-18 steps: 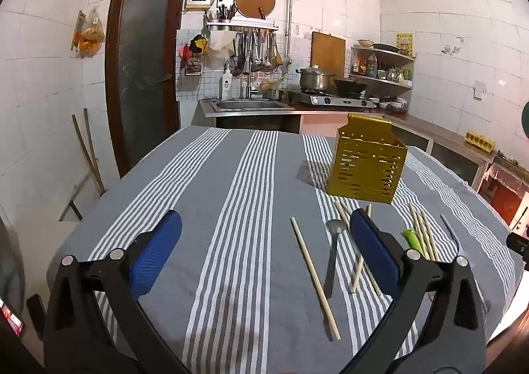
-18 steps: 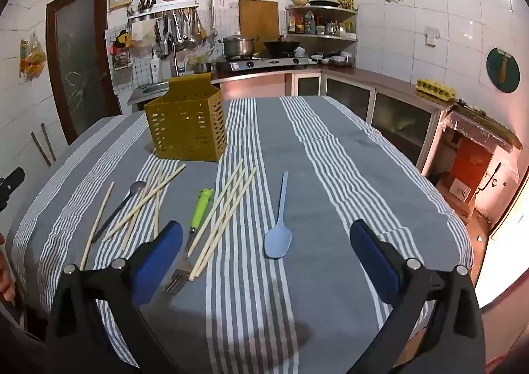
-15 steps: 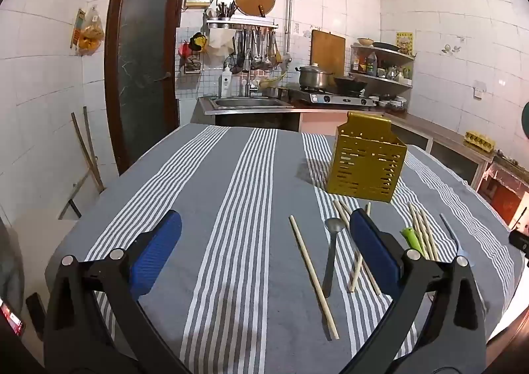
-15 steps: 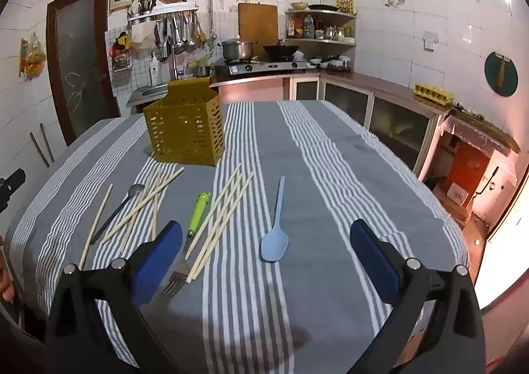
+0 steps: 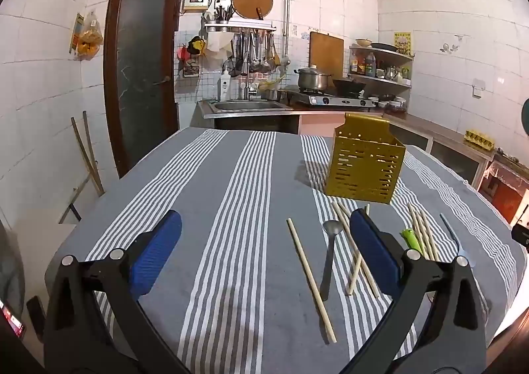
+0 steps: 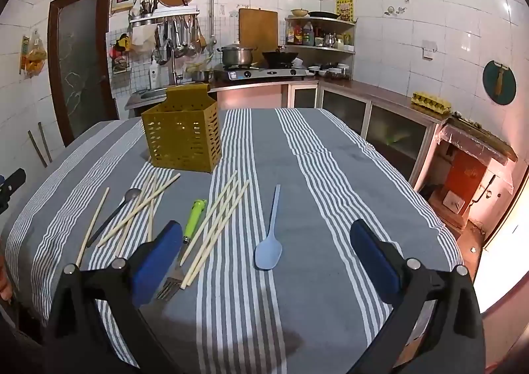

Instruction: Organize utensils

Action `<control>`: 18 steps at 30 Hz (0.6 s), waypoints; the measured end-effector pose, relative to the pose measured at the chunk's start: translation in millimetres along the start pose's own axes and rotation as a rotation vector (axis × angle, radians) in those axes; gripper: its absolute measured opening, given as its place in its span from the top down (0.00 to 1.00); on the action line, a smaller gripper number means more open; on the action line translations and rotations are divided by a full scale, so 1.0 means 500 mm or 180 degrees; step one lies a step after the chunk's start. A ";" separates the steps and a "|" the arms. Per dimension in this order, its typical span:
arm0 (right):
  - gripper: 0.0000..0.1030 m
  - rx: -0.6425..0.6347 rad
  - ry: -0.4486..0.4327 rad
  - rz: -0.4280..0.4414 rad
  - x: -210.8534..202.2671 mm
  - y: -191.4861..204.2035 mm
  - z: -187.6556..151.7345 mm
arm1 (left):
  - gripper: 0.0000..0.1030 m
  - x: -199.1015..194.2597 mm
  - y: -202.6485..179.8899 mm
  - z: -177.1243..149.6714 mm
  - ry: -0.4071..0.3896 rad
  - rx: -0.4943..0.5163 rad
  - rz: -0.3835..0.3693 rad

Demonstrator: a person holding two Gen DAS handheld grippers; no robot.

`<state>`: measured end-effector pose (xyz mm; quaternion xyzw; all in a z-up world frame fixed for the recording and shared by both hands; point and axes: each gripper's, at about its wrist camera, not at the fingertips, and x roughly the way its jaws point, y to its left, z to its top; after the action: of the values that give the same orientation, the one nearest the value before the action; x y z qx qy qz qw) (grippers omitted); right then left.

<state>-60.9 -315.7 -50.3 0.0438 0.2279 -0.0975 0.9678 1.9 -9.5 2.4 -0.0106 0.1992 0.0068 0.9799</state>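
Nothing picked up yet. Both grippers hover above the near edge of the desk, jaws wide apart w/ nothing between them. The right gripper is the closer one to the work: the pale blue spoon lies just ahead of it, between its jaws in the right wrist view, bowl near, handle running away toward the far side. Its long axis runs roughly along the gripper's line of sight, so I'd guess a wrist turn is needed to pinch across the handle.

Left of that spoon: a fan of chopsticks, the green-handled fork w/ tines near, then more crossed sticks and a dark metal spoon. The left gripper looks at bare cloth; the closest thing to it is a lone chopstick, ahead and to its right, lying near-to-far.

The yellow perforated holder stands upright at the far side of the scatter, nothing visible sticking out of it.

Desk wears a grey cloth w/ white stripes. Tiled kitchen behind: sink, stove w/ pot, hanging ladles, dark door at left.
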 end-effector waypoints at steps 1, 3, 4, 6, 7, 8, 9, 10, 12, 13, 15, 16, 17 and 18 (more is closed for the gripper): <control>0.04 -0.0003 -0.0008 -0.0009 0.003 0.002 0.001 | 0.05 0.002 -0.002 0.001 0.0002 -0.0001 0.0016; 0.04 0.0000 0.0002 -0.0020 0.019 0.009 -0.003 | 0.05 0.001 0.004 -0.001 0.0002 -0.0024 0.0013; 0.04 -0.0007 0.0003 -0.0022 0.019 0.009 -0.004 | 0.05 0.003 0.004 -0.001 0.0007 -0.0027 0.0022; 0.04 -0.0011 0.0000 -0.0019 0.019 0.010 -0.004 | 0.05 0.004 0.001 0.000 0.0004 -0.0035 0.0012; 0.04 -0.0013 -0.0004 -0.0017 0.019 0.010 -0.004 | 0.05 0.004 -0.002 0.001 0.0003 -0.0036 0.0010; 0.04 -0.0016 -0.0007 -0.0019 0.019 0.010 -0.005 | 0.05 0.005 0.007 -0.004 -0.0003 -0.0053 -0.0001; 0.04 -0.0010 -0.0016 -0.0019 0.018 0.009 -0.005 | 0.05 0.005 0.009 -0.003 -0.0003 -0.0057 -0.0007; 0.04 -0.0008 -0.0019 -0.0019 0.018 0.008 -0.004 | 0.05 0.005 0.007 -0.004 -0.0003 -0.0048 -0.0002; 0.04 -0.0020 -0.0027 -0.0026 0.012 0.007 -0.002 | 0.05 0.003 0.008 -0.005 0.0000 -0.0054 -0.0010; 0.04 -0.0024 -0.0016 -0.0020 0.011 0.005 0.003 | 0.05 0.004 0.009 -0.006 0.0004 -0.0062 -0.0017; 0.04 -0.0028 0.0014 -0.0004 0.016 0.005 0.003 | 0.05 0.004 0.009 -0.005 0.0015 -0.0066 -0.0028; 0.04 -0.0016 0.0022 0.0009 0.017 0.004 0.003 | 0.05 0.005 0.008 -0.005 0.0021 -0.0064 -0.0038; 0.04 -0.0010 0.0016 0.0012 0.016 0.002 0.003 | 0.05 0.006 0.008 -0.006 0.0022 -0.0065 -0.0034; 0.04 -0.0012 0.0014 0.0012 0.016 0.001 0.003 | 0.05 0.006 0.009 -0.005 0.0024 -0.0070 -0.0034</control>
<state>-52.9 -316.7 -52.6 0.0426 0.2301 -0.0952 0.9676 3.6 -5.1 -1.4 -0.0225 0.2027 0.0038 0.9790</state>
